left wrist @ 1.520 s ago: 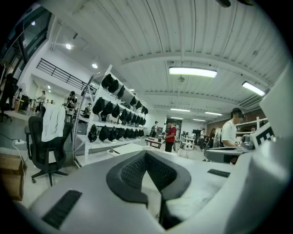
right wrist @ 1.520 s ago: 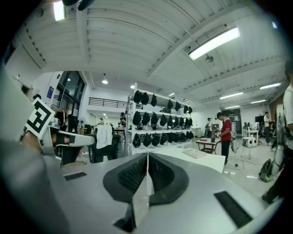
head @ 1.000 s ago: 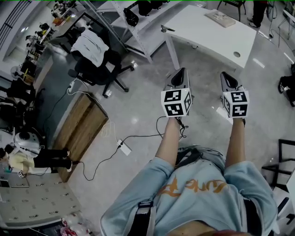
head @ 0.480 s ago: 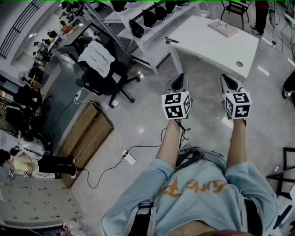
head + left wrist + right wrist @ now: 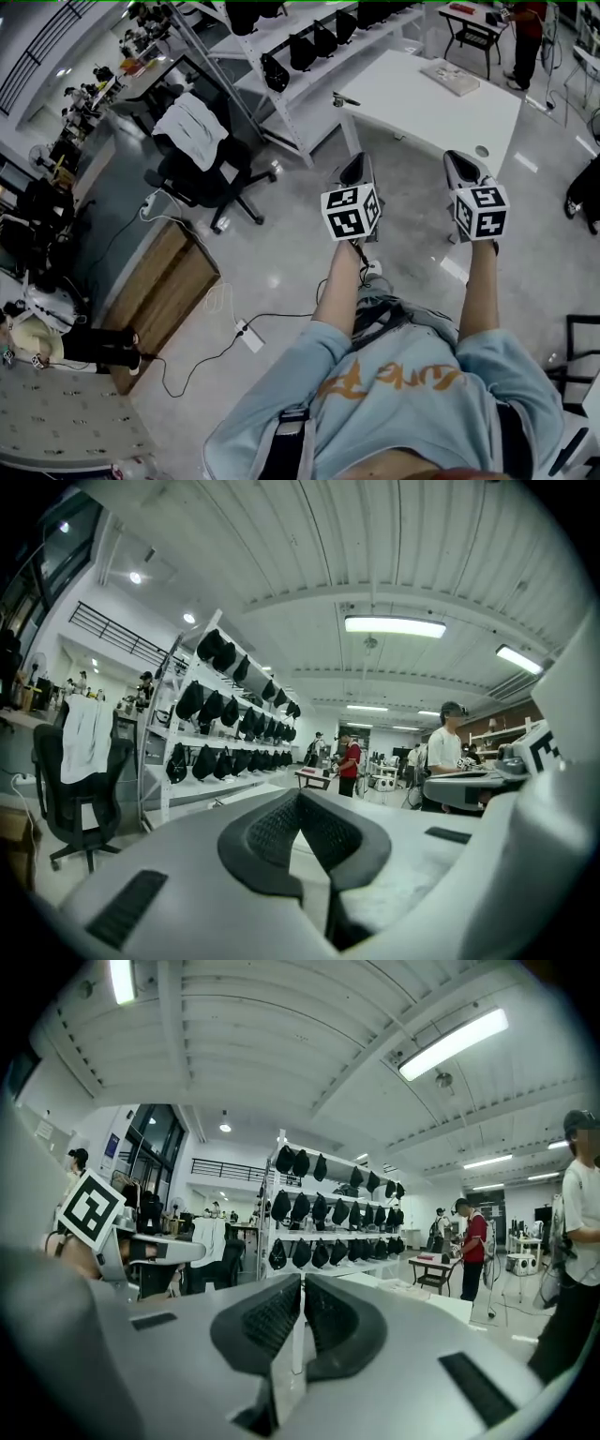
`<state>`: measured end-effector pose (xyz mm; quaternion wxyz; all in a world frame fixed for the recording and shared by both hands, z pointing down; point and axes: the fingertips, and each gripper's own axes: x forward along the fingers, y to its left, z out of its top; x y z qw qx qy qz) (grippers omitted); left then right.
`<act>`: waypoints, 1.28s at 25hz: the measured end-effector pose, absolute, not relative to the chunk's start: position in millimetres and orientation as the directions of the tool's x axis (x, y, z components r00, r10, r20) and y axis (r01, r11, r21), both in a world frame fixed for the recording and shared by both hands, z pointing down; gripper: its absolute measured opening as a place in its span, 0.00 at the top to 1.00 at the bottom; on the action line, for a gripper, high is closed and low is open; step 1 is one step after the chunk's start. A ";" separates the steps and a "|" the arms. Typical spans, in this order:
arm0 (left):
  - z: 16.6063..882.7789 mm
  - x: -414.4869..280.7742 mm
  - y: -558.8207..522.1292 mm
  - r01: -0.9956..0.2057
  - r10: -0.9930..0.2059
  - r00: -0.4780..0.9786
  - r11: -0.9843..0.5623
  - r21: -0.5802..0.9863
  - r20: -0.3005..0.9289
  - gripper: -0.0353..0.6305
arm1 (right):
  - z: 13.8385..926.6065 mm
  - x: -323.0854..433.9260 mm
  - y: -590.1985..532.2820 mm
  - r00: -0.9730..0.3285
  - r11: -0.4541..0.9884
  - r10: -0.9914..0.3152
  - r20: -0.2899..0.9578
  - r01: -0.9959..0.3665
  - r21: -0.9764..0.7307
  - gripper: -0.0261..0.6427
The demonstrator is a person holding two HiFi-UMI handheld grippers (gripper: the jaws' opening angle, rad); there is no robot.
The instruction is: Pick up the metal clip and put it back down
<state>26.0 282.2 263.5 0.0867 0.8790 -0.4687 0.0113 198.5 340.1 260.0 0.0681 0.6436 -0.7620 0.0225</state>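
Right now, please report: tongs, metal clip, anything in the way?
Left tongs shut, empty. Right tongs shut, empty. Metal clip not made out. White table ahead.

Orange lettering is showing on the person's shirt, too warped to read; nothing else is reading legibly.

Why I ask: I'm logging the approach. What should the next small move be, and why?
Probably step closer to the table. The left tool and right tool are both shut and empty, held over floor short of it. No clip can be made out yet; a small dark item lies at the table's corner, too small to identify.
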 end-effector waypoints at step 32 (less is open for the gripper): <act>401.4 -3.3 -80.7 -0.874 -0.808 0.478 -0.399 0.277 0.343 0.93 | 359.0 192.3 -22.8 -0.144 0.147 -0.949 0.280 -0.989 -0.009 0.91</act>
